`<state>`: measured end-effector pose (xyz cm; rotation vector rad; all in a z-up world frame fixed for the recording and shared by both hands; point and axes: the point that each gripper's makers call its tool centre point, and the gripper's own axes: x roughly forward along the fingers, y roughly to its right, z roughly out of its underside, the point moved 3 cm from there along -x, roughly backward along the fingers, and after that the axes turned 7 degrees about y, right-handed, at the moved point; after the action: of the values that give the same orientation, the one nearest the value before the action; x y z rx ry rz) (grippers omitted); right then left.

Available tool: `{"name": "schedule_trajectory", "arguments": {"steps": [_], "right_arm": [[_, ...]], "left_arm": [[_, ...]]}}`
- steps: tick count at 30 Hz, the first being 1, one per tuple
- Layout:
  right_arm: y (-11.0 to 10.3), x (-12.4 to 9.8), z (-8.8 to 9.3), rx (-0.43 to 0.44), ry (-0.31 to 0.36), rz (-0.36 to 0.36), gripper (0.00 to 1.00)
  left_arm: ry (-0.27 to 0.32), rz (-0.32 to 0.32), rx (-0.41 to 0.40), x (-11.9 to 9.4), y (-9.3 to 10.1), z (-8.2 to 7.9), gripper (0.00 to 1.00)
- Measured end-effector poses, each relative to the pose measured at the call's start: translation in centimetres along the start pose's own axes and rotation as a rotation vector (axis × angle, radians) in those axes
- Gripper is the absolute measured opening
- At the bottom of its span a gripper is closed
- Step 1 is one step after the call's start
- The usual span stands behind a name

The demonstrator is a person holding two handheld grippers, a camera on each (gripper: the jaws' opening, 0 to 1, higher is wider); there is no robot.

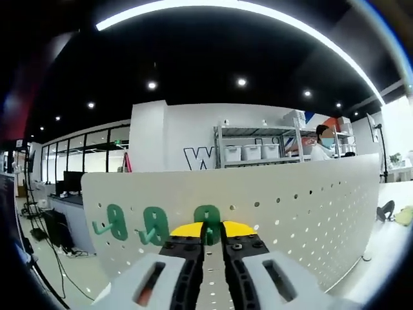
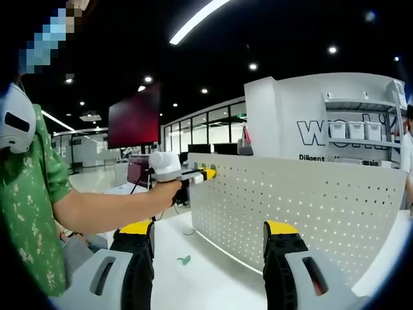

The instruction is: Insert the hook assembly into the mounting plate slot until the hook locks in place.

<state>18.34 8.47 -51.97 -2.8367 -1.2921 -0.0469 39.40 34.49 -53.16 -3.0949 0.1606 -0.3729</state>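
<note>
In the left gripper view, the left gripper (image 1: 210, 240) stands at the bottom centre with its yellow-tipped jaws drawn nearly together, clenched on a green hook (image 1: 207, 225) whose oval base plate lies against the white pegboard (image 1: 297, 213). The hook sits low on the board, just above the jaw tips. To its left on the same board are two more green hooks, the middle hook (image 1: 153, 227) and the far hook (image 1: 113, 221), each with its prong pointing toward the lower left. The pegboard fills the middle band of the frame and curves away to the right. Behind it, upper centre right, metal shelving (image 1: 258, 145) carries white bins, and a person (image 1: 319, 145) stands at the upper right. In the right gripper view, the right gripper (image 2: 209, 248) is at the bottom with its jaws released, spread wide with nothing between them. Between and beyond them lies the white tabletop (image 2: 213, 284), with a loose green hook (image 2: 184, 260) resting on it, lower centre left. The same pegboard stands upright on the tabletop at centre right. A person's bare arm (image 2: 110, 210) reaches in from the left, holding the left gripper against the board's upper left corner.
</note>
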Motion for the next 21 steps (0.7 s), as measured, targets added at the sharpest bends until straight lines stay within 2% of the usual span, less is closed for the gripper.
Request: {"name": "schedule_trajectory", "arguments": {"steps": [13, 21], "right_arm": [[-0.11, 0.05, -0.08, -0.002, -0.001, -0.002, 0.70], [-0.22, 0.03, -0.22, -0.007, -0.001, -0.003, 0.70]], "left_arm": [[0.021, 0.016, -0.010, -0.04, 0.37, -0.32, 0.25], [0.027, 0.022, -0.012, -0.11, 0.29, -0.56, 0.29]]}}
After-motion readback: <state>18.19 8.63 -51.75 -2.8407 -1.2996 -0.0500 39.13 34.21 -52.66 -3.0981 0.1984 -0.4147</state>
